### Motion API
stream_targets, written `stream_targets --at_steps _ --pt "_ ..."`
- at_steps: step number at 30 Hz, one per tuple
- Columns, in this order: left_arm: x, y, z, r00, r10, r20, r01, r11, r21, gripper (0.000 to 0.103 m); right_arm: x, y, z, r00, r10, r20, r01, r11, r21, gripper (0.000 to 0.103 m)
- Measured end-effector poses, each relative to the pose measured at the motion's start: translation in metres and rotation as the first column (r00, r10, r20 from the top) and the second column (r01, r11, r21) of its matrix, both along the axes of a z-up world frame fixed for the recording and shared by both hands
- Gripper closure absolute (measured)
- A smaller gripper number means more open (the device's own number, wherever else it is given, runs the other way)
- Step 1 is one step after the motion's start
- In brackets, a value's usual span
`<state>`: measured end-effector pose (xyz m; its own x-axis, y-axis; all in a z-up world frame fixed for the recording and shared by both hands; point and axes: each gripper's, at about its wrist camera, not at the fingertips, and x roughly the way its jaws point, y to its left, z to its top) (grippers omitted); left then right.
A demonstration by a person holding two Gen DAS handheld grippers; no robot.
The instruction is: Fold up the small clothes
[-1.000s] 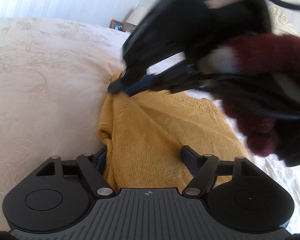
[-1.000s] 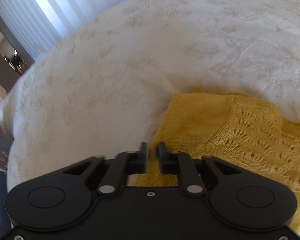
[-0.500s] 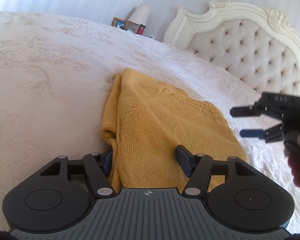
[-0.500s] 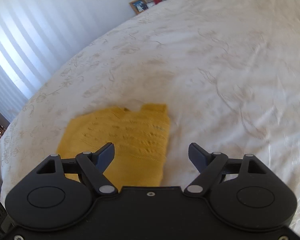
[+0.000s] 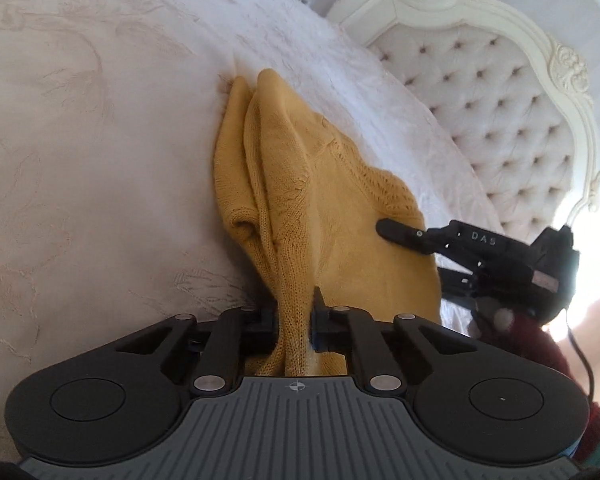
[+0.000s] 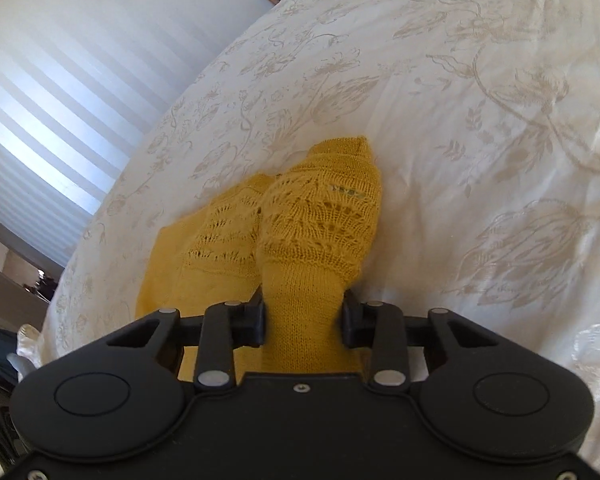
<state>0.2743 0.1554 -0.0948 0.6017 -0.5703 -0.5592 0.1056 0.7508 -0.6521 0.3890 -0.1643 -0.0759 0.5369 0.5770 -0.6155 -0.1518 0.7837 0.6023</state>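
The bed (image 6: 480, 128), covered by a cream floral spread below a tufted headboard (image 5: 500, 92), carried the mustard knit garment (image 5: 324, 216) near its middle. The left tool (image 5: 295, 322) was clamped on a bunched edge of the garment and the right tool (image 6: 303, 320) pinched its lace-patterned end, probably so both could lift one side for a fold. The knit appeared soft, ridged and partly doubled over.
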Motion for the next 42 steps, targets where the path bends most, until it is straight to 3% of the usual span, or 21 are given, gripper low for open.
stream_targets --at_steps 4,10,15,20,22,25,28,32,37,40,42 --pt "-0.004 -0.003 0.005 0.997 -0.039 -0.066 0.037 0.999 -0.031 0.092 -0.012 -0.007 0.019 1.000 -0.014 -0.010 0.014 1.000 0.023 0.061" --pt "-0.034 -0.014 0.014 0.988 -0.127 -0.091 0.125 0.992 -0.030 0.092 -0.057 -0.015 0.035 0.999 0.001 -0.051 -0.002 1.000 -0.008 0.062" --pt "-0.067 -0.012 0.013 0.971 -0.173 -0.163 0.152 0.980 -0.129 0.092 -0.105 -0.026 0.043 0.992 0.007 -0.130 -0.010 1.000 -0.029 0.062" --pt "-0.095 -0.012 0.020 0.957 -0.234 -0.169 0.206 0.964 -0.168 0.091 -0.153 -0.039 0.059 0.988 0.037 -0.147 -0.035 0.999 0.018 0.061" --pt "-0.099 -0.013 0.010 0.961 -0.198 -0.193 0.175 0.976 -0.132 0.090 -0.161 -0.042 0.051 0.987 0.002 -0.158 -0.004 1.000 -0.011 0.052" --pt "-0.103 -0.016 -0.015 0.957 -0.131 -0.257 0.124 0.991 -0.044 0.090 -0.168 -0.042 0.030 0.983 -0.070 -0.168 0.037 0.981 -0.191 0.050" --pt "-0.109 -0.017 -0.022 0.971 -0.100 -0.216 0.095 0.995 -0.035 0.086 -0.188 -0.053 0.025 0.986 -0.100 -0.130 0.071 0.976 -0.207 0.043" --pt "-0.114 -0.019 -0.018 0.981 -0.075 -0.176 0.080 0.997 0.017 0.086 -0.211 -0.061 0.037 0.988 -0.155 -0.018 0.146 0.960 -0.240 0.043" --pt "-0.133 -0.021 0.003 0.991 -0.104 -0.089 0.117 0.980 0.158 0.085 -0.208 -0.053 0.035 0.977 -0.199 0.073 0.212 0.934 -0.289 0.043" --pt "-0.147 -0.019 0.023 0.994 -0.110 0.008 0.104 0.963 0.249 0.084 -0.193 -0.028 0.021 0.984 -0.162 0.077 0.179 0.921 -0.347 0.043" --pt "-0.149 -0.021 0.038 0.991 -0.111 0.072 0.086 0.954 0.287 0.077 -0.186 -0.011 0.012 0.989 -0.118 0.088 0.143 0.906 -0.398 0.044"
